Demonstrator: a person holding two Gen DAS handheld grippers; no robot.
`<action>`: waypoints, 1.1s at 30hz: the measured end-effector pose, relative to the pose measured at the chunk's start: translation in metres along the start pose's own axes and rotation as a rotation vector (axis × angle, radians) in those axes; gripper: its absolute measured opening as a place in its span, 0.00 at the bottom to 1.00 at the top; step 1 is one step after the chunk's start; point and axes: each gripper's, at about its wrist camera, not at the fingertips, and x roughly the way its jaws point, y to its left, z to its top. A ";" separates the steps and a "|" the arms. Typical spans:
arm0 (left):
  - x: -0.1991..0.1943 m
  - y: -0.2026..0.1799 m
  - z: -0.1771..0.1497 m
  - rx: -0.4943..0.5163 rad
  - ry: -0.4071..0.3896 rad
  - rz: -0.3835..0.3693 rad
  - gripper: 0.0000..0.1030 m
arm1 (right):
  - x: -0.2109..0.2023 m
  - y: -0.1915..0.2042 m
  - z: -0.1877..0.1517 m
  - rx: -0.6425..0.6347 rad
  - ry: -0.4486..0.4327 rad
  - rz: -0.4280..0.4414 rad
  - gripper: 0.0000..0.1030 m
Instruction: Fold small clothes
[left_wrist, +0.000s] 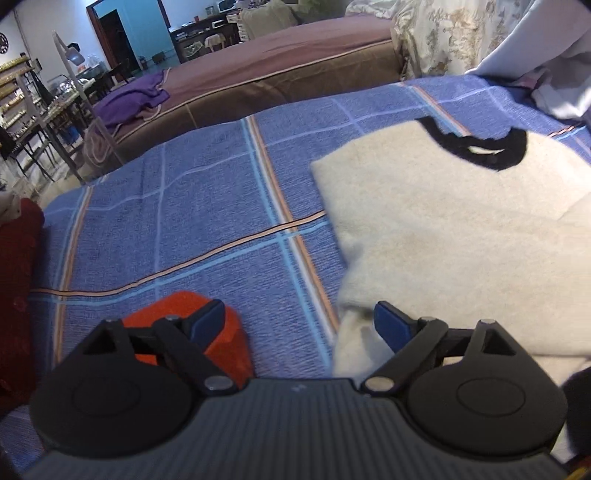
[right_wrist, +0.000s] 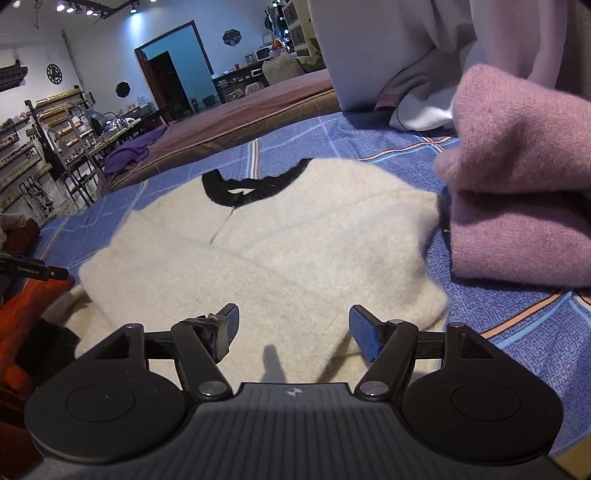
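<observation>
A cream knit sweater (left_wrist: 443, 221) with a black collar (left_wrist: 480, 147) lies partly folded on the blue checked bedspread (left_wrist: 184, 221). My left gripper (left_wrist: 299, 325) hangs open just above the sweater's near left edge, nothing between its blue pads; the right pad (left_wrist: 391, 325) is over the cream knit. In the right wrist view the same sweater (right_wrist: 295, 240) and its collar (right_wrist: 251, 184) fill the middle, a folded flap across the front. My right gripper (right_wrist: 291, 325) stands wide open over that flap, holding nothing.
A folded mauve knit (right_wrist: 517, 203) sits right of the sweater. White and pale cloth (right_wrist: 424, 107) piles behind it. An orange block (left_wrist: 221, 339) lies under my left finger, a dark red cloth (left_wrist: 18, 277) at far left. A brown mattress (left_wrist: 277, 70) borders the far side.
</observation>
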 end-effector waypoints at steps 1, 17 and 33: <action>-0.003 -0.006 0.002 -0.008 -0.005 -0.050 0.87 | 0.004 0.004 0.001 -0.009 0.004 0.020 1.00; 0.035 -0.093 -0.007 -0.002 -0.010 -0.013 1.00 | 0.040 0.044 -0.019 -0.061 0.082 0.118 1.00; 0.058 -0.143 -0.062 -0.041 -0.331 -0.094 1.00 | 0.059 0.058 -0.028 -0.204 0.019 0.024 1.00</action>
